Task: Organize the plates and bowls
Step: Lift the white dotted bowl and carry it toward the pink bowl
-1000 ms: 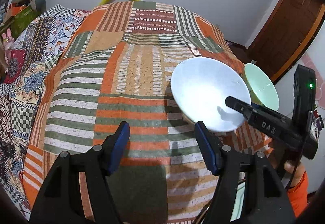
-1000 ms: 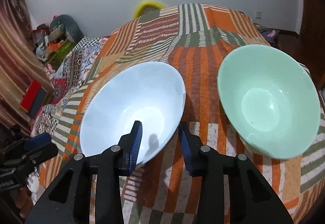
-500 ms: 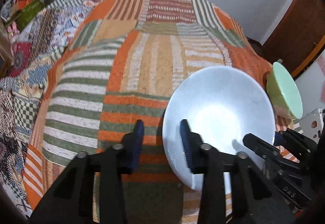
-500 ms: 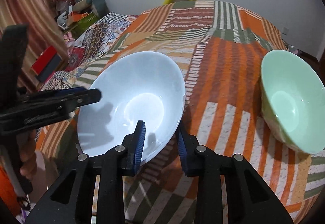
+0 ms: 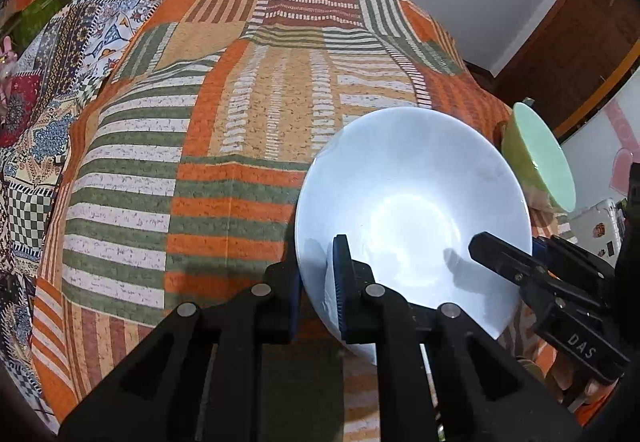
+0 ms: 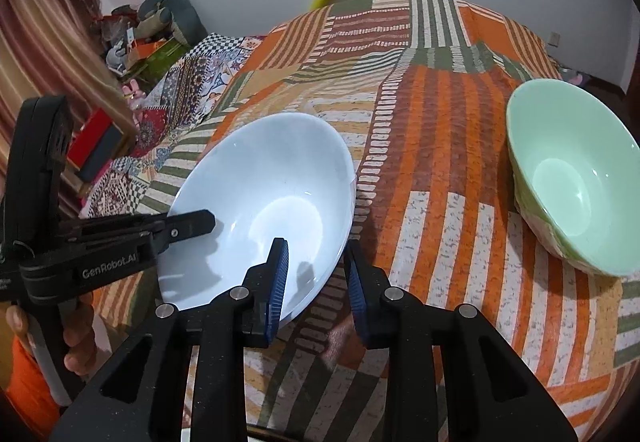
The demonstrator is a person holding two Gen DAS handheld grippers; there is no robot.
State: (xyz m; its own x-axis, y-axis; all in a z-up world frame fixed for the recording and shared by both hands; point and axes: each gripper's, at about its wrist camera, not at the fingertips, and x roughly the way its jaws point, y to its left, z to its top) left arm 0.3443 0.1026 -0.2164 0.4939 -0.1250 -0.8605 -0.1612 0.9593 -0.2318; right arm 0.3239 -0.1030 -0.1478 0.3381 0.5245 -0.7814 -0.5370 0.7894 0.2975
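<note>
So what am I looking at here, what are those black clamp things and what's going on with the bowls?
Those are two hand-held grippers, one per hand, each carrying a wide-angle camera looking along its fingers. One picture comes from the left gripper, the other from the right gripper. Both grip the rim of the white bowl, one finger inside, one outside, on opposite sides. A green bowl sits apart to its right on a striped patchwork bedspread. A person's hand holds the left gripper's handle.
</note>
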